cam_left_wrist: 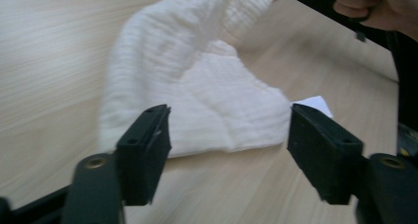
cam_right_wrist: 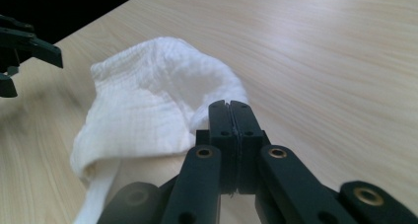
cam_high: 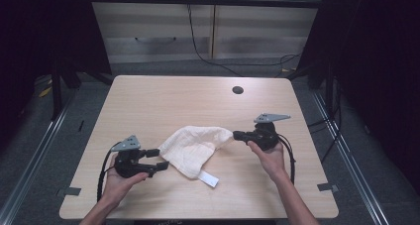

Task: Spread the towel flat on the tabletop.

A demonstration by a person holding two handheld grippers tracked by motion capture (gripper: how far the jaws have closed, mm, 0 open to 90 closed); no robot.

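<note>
Nearest the high camera, the left gripper [cam_high: 157, 159] stands with jaws apart just short of the white cloth [cam_high: 194, 146], whose near edge lies straight ahead between them, untouched. That cloth stretches rightward across the wooden table [cam_high: 148, 101] to its bunched corner, pinched in the right gripper [cam_high: 236, 135], jaws together. Judging by this, the left gripper is closer to the free edge.

We see a lab or office: a pale wooden desk [cam_high: 148, 101] with cable hole [cam_high: 237, 90], dark curtains [cam_high: 381, 61] at both sides, cabinets [cam_high: 158, 31] at top.
</note>
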